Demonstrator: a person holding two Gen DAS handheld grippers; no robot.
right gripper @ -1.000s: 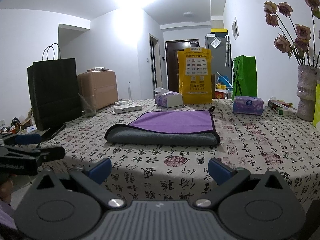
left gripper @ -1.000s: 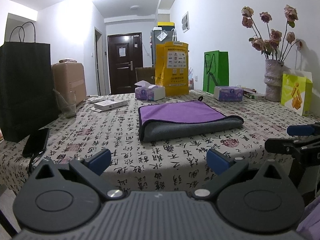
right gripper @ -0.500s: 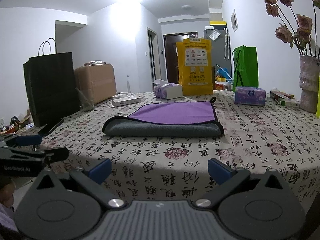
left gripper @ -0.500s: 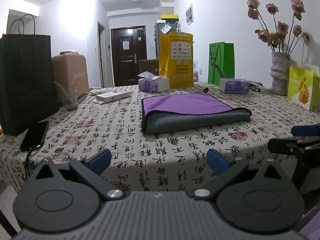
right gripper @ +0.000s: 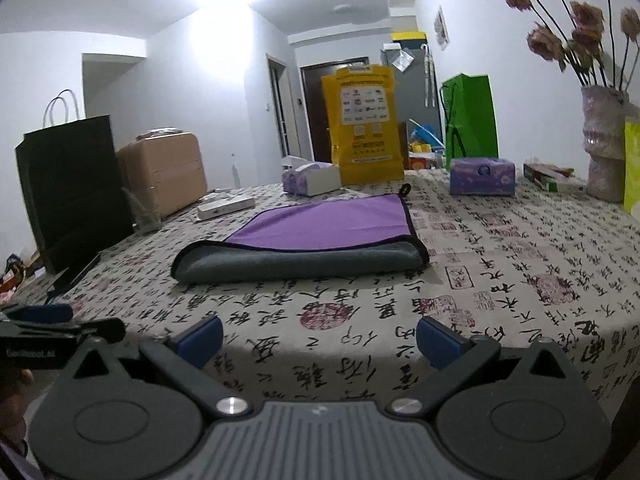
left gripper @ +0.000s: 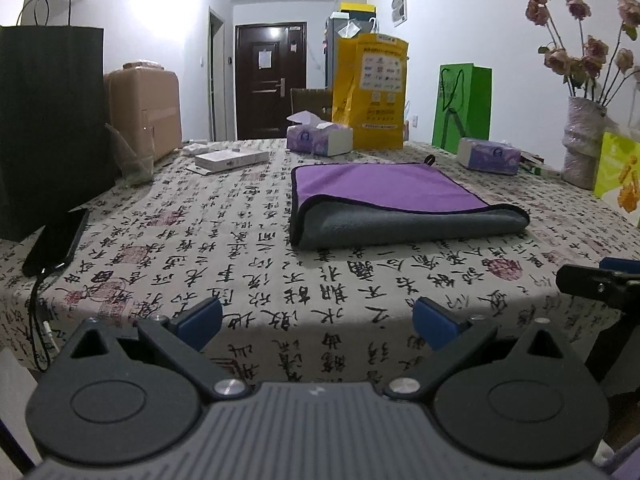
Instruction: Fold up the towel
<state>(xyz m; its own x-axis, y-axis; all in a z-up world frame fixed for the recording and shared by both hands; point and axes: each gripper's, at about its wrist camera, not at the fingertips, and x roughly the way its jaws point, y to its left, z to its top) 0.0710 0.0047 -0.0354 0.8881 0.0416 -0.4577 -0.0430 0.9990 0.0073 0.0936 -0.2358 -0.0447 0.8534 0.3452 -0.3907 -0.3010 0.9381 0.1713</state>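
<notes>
A purple towel with a grey underside (left gripper: 392, 200) lies folded flat on the table, fold edge toward me; it also shows in the right wrist view (right gripper: 316, 236). My left gripper (left gripper: 318, 320) is open and empty, held before the table's near edge, well short of the towel. My right gripper (right gripper: 320, 338) is open and empty at the same edge. Each gripper shows in the other's view: the right one (left gripper: 600, 280) at the far right, the left one (right gripper: 56, 324) at the far left.
The table (left gripper: 200, 248) wears a calligraphy-print cloth. On it stand a black bag (left gripper: 44, 128), a phone with cable (left gripper: 56, 240), a glass (left gripper: 132, 160), a white box (left gripper: 232, 158), tissue boxes (left gripper: 320, 140), yellow (left gripper: 372, 92) and green bags (left gripper: 464, 108), and a flower vase (left gripper: 582, 140).
Both grippers have drawn back and dropped a little, so the table's near edge now sits higher in both views. The towel has not moved.
</notes>
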